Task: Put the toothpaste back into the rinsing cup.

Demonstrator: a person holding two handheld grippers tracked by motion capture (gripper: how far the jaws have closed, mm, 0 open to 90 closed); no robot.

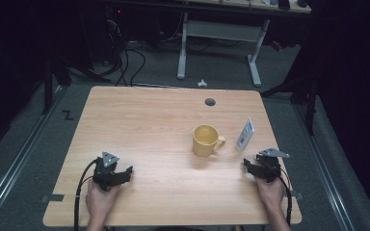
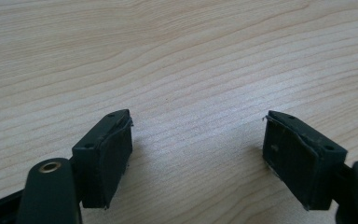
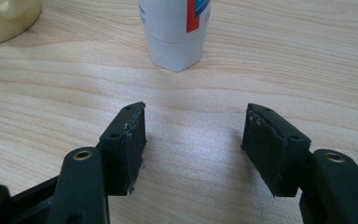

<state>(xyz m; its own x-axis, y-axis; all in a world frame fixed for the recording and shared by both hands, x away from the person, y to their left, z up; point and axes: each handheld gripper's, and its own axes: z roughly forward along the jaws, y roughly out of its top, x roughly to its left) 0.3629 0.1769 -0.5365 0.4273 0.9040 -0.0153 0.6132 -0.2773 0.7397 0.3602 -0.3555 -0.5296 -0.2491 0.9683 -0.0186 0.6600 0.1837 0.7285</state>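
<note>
A yellow mug (image 1: 205, 140) stands on the wooden table (image 1: 144, 120), right of centre, its handle turned right. A white tube with a red and blue label (image 1: 245, 134) stands on its cap just right of the mug. My right gripper (image 1: 254, 165) rests near the table's right front edge, open and empty. In the right gripper view the tube (image 3: 177, 32) rises straight ahead of the gripper (image 3: 193, 135), and the mug (image 3: 4, 18) shows at the top left. My left gripper (image 1: 124, 172) lies at the front left, open over bare wood (image 2: 197, 135).
A round cable hole (image 1: 210, 102) sits near the table's far edge. Beyond the table stand a white desk frame (image 1: 219, 43) and loose cables (image 1: 125, 62) on grey floor. Bare wood spreads across the table's left and middle.
</note>
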